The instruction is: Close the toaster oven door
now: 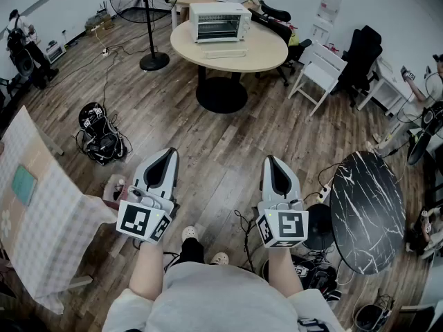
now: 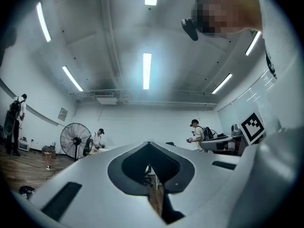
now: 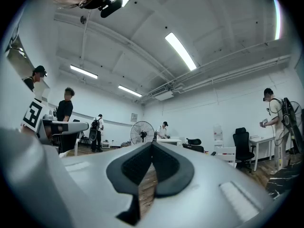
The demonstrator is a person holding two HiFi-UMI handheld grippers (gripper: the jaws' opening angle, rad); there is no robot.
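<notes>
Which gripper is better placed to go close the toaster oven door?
Right, marginally at best: the right gripper and left gripper are both shut, empty, side by side, far from the toaster oven, which sits ahead roughly midway between them.

No words, brands or numbers were legible. The white cubes (image 1: 143, 221) on the left gripper (image 1: 167, 152) and right gripper (image 1: 272, 160) bore only black square markers; a grey wall plaque (image 2: 63, 113) was unreadably small.

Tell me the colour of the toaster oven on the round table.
The toaster oven is white with a dark front window, seen best in the head view.
</notes>
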